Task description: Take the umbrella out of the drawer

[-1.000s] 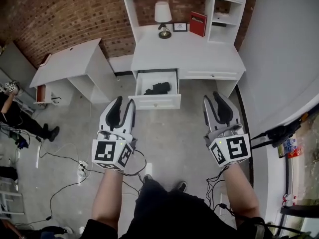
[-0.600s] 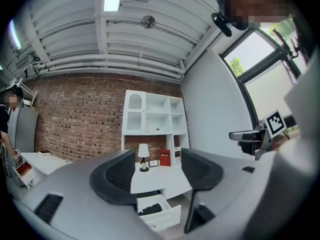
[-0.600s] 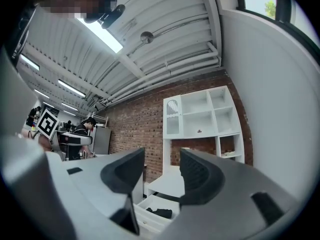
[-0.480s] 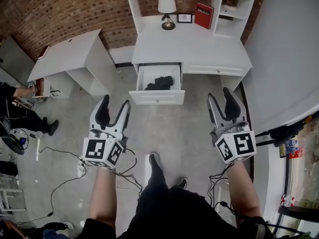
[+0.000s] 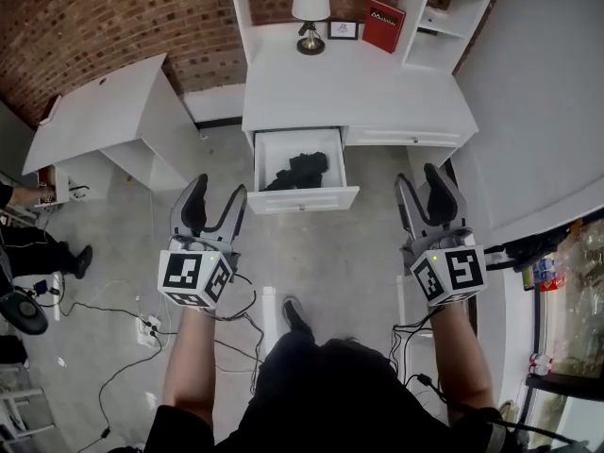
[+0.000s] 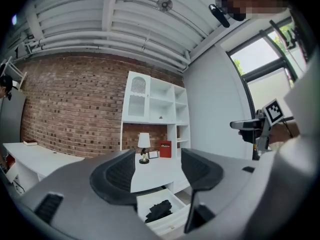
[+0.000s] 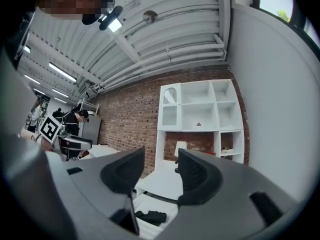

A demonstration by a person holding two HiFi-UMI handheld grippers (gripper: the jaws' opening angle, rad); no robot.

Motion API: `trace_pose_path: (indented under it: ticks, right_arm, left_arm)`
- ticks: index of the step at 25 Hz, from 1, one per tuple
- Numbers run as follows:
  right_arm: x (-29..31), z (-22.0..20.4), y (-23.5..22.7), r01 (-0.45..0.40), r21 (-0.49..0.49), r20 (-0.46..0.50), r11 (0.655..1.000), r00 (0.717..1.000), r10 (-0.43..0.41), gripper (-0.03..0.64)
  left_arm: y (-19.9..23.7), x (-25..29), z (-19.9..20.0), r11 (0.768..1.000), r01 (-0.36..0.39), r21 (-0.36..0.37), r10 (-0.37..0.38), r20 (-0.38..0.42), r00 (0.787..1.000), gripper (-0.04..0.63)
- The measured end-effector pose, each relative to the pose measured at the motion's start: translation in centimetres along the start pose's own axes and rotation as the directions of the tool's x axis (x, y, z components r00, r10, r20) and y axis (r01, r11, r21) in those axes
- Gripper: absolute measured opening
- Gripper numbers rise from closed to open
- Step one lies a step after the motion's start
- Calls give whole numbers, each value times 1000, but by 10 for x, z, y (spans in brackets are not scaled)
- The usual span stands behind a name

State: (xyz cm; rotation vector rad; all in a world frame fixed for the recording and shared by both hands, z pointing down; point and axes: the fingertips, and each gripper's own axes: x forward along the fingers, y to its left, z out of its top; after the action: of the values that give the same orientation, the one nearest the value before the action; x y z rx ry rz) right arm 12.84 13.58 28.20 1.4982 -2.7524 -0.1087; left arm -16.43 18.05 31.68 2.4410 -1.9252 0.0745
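The black folded umbrella point(image 5: 300, 170) lies inside the open drawer point(image 5: 304, 199) of the white desk point(image 5: 349, 92). My left gripper point(image 5: 219, 187) is held level over the floor, short of the drawer's left front corner. Its jaws have just been opening and stand open with nothing between them. My right gripper point(image 5: 421, 176) is to the right of the drawer, its jaws also just opened wide and empty. Beyond the left gripper point(image 6: 157, 166) the umbrella point(image 6: 159, 210) shows low in the drawer point(image 6: 175, 223). The right gripper point(image 7: 161, 171) also sees the umbrella point(image 7: 150, 216).
On the desk stand a lamp point(image 5: 310, 12), a small picture frame point(image 5: 342, 29) and a red book point(image 5: 382, 25). A second white desk point(image 5: 99, 111) is at the left. Cables point(image 5: 113, 310) trail over the floor there. A person's arm point(image 5: 19, 196) shows at the left edge.
Both grippers' jaws have spread apart, the left from nearly shut. I have stepped closer to the desk, and both hands have moved forward and a little down.
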Motion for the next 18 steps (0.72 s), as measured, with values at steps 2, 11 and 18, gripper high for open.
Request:
trace_pose_path:
  ticks: [2,11,18]
  right_arm:
    - [19,-2,1,30,0,-17,1000,999,-30,206]
    - [79,-18,-11,112,6,-67,994,992,-111,204]
    - [125,-49,-38,86,41,-77,995,994,-82,202]
  left_arm:
    - [18,17,-8,1000,28,-2,-28,-20,999,268]
    - [57,89,-56,992,128,-7,-128,-122,984,268]
    - [59,146,-97,987,163,6,-158,-220,963,268]
